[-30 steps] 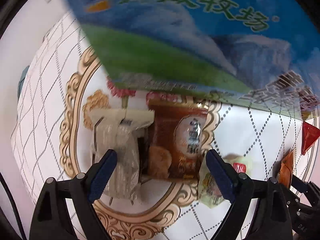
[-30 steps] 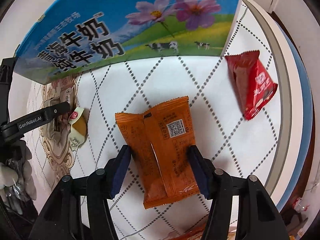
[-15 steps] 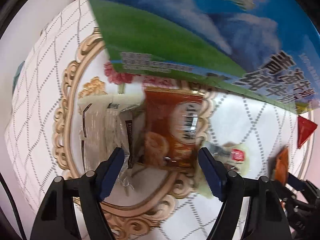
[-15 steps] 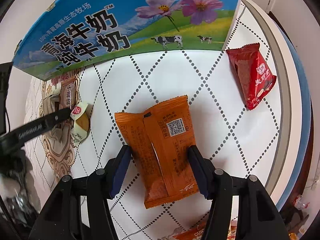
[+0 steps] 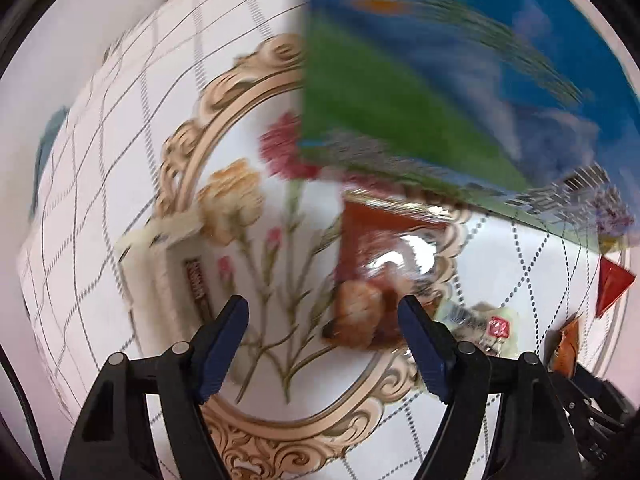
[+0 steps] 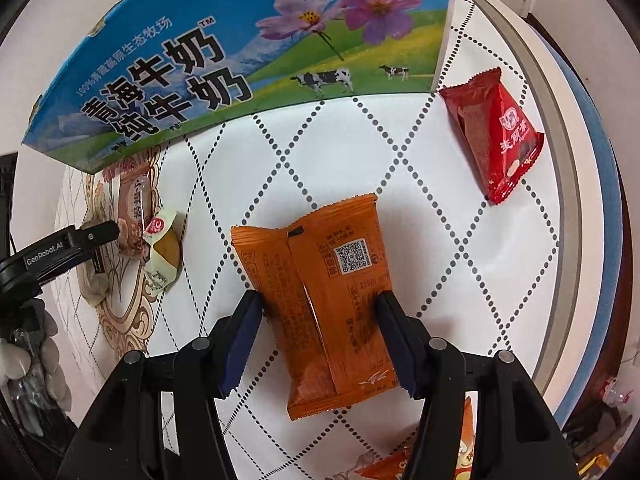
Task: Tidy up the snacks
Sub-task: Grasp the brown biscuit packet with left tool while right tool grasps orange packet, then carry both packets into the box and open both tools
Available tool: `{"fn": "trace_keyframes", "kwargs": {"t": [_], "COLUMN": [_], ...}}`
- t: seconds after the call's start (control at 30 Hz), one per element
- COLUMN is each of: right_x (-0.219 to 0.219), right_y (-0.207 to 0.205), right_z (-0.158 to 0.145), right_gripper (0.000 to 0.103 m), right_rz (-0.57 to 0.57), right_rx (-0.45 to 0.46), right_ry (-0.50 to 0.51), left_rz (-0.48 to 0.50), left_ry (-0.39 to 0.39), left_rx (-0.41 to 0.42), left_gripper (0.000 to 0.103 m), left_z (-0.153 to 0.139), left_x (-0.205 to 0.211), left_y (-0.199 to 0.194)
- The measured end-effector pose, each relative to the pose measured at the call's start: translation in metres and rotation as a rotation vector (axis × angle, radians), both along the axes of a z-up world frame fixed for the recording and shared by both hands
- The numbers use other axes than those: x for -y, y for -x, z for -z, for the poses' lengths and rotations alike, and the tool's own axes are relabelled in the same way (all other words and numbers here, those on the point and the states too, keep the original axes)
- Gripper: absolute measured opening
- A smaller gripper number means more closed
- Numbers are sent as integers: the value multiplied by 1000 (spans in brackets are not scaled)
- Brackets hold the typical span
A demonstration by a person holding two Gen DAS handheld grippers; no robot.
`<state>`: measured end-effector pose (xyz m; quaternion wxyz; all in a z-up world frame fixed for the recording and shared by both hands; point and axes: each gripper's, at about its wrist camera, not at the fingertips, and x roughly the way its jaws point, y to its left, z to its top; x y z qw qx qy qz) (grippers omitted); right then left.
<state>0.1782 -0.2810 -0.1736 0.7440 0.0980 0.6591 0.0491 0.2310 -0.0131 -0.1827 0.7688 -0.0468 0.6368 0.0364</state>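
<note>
My right gripper [image 6: 320, 340] is shut on an orange snack packet [image 6: 320, 300] lying on the white patterned tablecloth; both pads press its sides. A red packet [image 6: 496, 132] lies at the far right. A blue milk carton box [image 6: 248, 52] stands behind. My left gripper [image 5: 324, 344] is open and empty over the floral medallion; the view is blurred. A brown pastry packet [image 5: 380, 276] lies just inside its right finger, a pale clear-wrapped packet [image 5: 168, 264] left of its left finger. A small wrapped cake [image 6: 164, 252] lies by the left gripper's finger [image 6: 72, 240].
The milk box [image 5: 460, 80] fills the upper right of the left wrist view. The round table's rim [image 6: 568, 184] curves along the right. Another orange packet's corner [image 6: 404, 460] shows at the bottom. The red packet [image 5: 612, 284] and orange packet [image 5: 566, 348] show at the left view's right edge.
My left gripper has swung left with fast motion, so the pale packet is now outside its left finger and the brown packet by its right finger. The right gripper stays on the orange packet.
</note>
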Motion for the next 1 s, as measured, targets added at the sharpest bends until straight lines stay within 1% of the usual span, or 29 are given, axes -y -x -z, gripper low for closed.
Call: {"fn": "trace_keyframes", "kwargs": {"t": [0.03,0.1,0.2,0.27,0.3,0.33,0.37,0.4,0.47,0.57,0.63,0.73,0.77,0.8,0.83,0.87,0.9,0.97,1.0], "right_x": [-1,-3,-5,-7,-9,-10,-12,-14,-21,-23,-22,-16,-12,-9,-6,-5,-6,-10,-13], "right_y": [-1,-1,-2,-3,-3,-3,-2,0,4,14,21,30,30,30,30,29,28,28,29], "right_z": [0,2,4,5,6,6,6,6,7,10,12,17,18,19,17,13,9,2,1], "right_gripper": [62,62,62,62,62,62,62,62,62,62,62,63,65,72,77,85,87,87,87], "right_rz": [-2,-6,-11,-13,-15,-19,-36,-45,-68,-73,-54,18,53,77,93,88,71,22,-8], "right_rx": [2,8,14,14,16,19,22,26,27,7,-21,-86,-111,-132,-138,-123,-105,-73,-69], "right_ry": [5,14,27,35,39,45,62,74,96,88,48,-54,-102,-145,-162,-153,-133,-75,-49], "left_rz": [12,38,59,68,71,73,76,83,88,91,98,88,87,88,90,85,72,58,55], "left_ry": [-10,-4,-3,-17,-12,-10,-20,-33,-21,-2,14,64,68,74,75,78,88,97,101], "left_rx": [3,1,-25,-35,-30,-24,-17,-15,-37,-76,-110,-154,-160,-165,-167,-167,-170,-169,-168], "left_gripper": [76,76,76,75,70,61,57,54,54,54,54,54,54,54,55,56,57,57,57], "left_z": [0,4,16,26,28,30,30,29,30,31,34,40,42,44,46,49,55,53,66], "left_x": [7,21,30,33,31,38,33,29,28,20,19,15,14,14,15,16,11,18,9], "left_y": [-1,-5,-15,-23,-25,-30,-36,-27,-16,10,31,54,57,59,59,59,57,60,68]}}
